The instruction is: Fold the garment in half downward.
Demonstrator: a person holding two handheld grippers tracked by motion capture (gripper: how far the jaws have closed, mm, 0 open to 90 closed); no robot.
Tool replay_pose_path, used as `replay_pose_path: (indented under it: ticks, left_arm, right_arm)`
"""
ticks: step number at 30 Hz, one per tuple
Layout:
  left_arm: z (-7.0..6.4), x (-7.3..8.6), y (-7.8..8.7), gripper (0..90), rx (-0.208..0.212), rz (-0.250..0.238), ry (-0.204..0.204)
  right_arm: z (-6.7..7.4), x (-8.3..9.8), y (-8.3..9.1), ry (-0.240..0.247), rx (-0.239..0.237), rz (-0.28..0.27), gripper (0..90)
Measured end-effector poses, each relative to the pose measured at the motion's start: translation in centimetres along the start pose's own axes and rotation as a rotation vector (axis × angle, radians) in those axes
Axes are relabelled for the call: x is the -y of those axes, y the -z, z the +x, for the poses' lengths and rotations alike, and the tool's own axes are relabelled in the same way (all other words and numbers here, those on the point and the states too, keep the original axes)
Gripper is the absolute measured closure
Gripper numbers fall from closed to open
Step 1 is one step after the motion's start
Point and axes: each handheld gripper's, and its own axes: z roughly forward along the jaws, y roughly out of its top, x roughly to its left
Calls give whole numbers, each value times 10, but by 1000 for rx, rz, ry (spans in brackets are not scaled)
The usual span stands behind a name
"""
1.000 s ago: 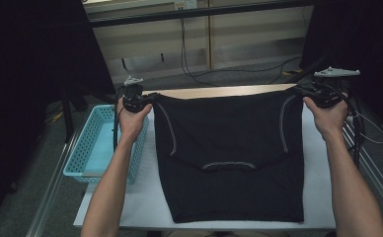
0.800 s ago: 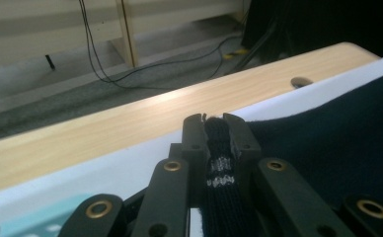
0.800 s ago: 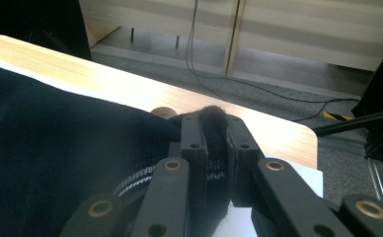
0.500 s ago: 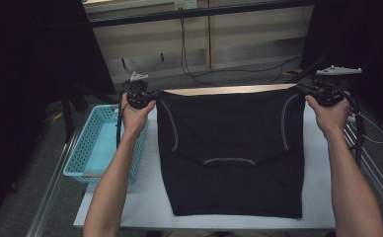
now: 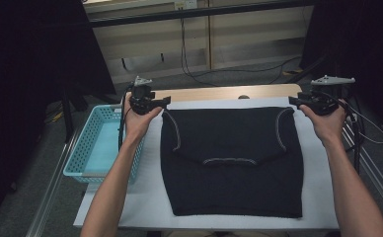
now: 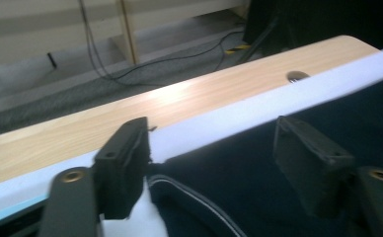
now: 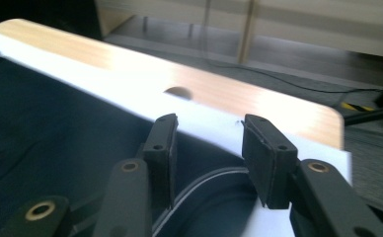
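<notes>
Both sets of jaws have just been opening, off the one black garment [image 5: 231,163]: left gripper [image 5: 164,102] wide, right gripper [image 5: 293,100] narrower, seemingly touching nothing. One blue basket [image 5: 88,148] alongside.

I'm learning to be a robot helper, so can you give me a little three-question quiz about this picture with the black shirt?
1. True or false: the black fabric garment lies folded on the white foam mat.
2. What stands left of the mat? A) a light blue plastic basket B) a red bucket C) a metal pot
3. Are the left gripper and right gripper clamped on the garment, or open?

Key: 1 true; 2 A; 3 open, jaws just opened with the cloth's corners lying between them.
</notes>
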Motion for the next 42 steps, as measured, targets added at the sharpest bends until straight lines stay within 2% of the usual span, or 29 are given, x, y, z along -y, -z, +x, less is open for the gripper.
replay_pose_path:
  ticks: [2,5,9,11,14,15,17,19,22,23,27,28,31,34,35,36,37,40,42]
  left_arm:
    - [-10,4,4,271,-3,-8,-31]
    - [-22,10,9,257,15,-30,-52]
    - [-36,24,17,214,61,-52,-65]
    - [-44,33,19,193,65,-45,-77]
    - [-57,45,24,141,93,-35,-121]
    - [-61,49,24,114,104,-31,-125]
    - [-65,57,24,91,125,-12,-129]
    - [-68,68,22,91,162,13,-116]
    - [-74,83,15,91,171,81,-146]
    - [-75,85,13,91,179,89,-142]
    - [-81,98,8,81,204,145,-168]
    - [-83,103,5,81,202,174,-184]
    - [-88,112,3,82,201,201,-215]
    - [-97,118,10,86,169,150,-252]
    - [-99,120,12,86,172,150,-255]
    - [-102,123,13,86,193,149,-253]
    - [-104,124,12,86,205,157,-263]
    - [-112,128,8,90,204,163,-295]
    - [-114,132,4,95,213,193,-301]
  right_arm:
    - [6,5,3,8,-27,-1,572]
    - [16,14,10,21,-73,-11,572]
    - [27,25,15,58,-91,4,553]
    - [31,29,16,69,-102,15,540]
    - [37,34,18,83,-122,31,524]
    - [41,37,19,74,-146,27,521]
    - [47,44,20,61,-196,21,540]
    - [59,53,19,83,-236,45,539]
    - [70,63,18,101,-278,71,538]
    - [76,66,17,120,-286,89,537]
    - [91,78,18,184,-320,144,506]
    - [94,81,19,191,-326,148,486]
    - [101,93,21,224,-337,157,458]
    - [106,99,18,267,-345,206,434]
    - [107,102,18,269,-351,214,429]
    - [109,104,17,278,-355,229,418]
    - [112,106,16,303,-340,237,401]
    - [114,107,12,330,-327,239,400]
    - [114,106,9,339,-314,233,398]
